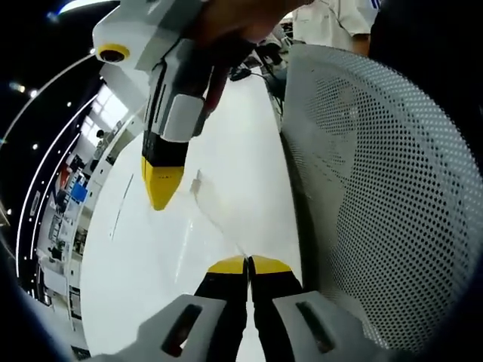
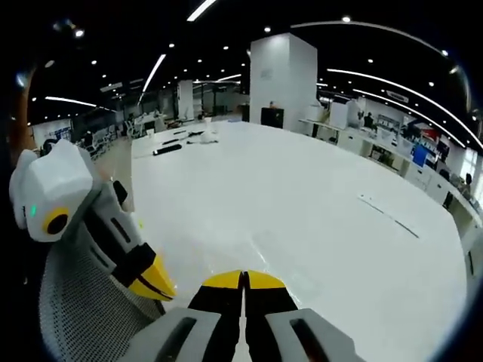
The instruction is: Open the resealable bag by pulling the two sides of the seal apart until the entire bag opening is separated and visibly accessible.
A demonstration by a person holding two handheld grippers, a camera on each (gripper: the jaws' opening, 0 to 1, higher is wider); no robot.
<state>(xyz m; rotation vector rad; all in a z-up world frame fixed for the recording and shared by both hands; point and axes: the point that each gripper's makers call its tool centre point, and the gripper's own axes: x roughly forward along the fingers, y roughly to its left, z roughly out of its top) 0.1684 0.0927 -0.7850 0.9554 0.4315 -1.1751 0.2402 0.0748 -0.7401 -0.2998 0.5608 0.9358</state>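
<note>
A clear resealable bag (image 1: 215, 219) hangs stretched between two yellow-tipped tools above a white worktop (image 1: 151, 256). In the left gripper view, the left hand-held gripper (image 1: 248, 265) rises from the bottom centre, jaws pressed together on one edge of the film. The right hand-held gripper (image 1: 161, 185) enters from the upper left, jaws closed, apparently pinching the other side. A white mesh chair back (image 1: 377, 188) fills the right of the frame. In the right gripper view the bag is too faint to make out above the right tool's closed jaws. The pulling-apart step seems underway; next, the two tools likely need to draw further apart until the seal parts along its whole length.
</note>
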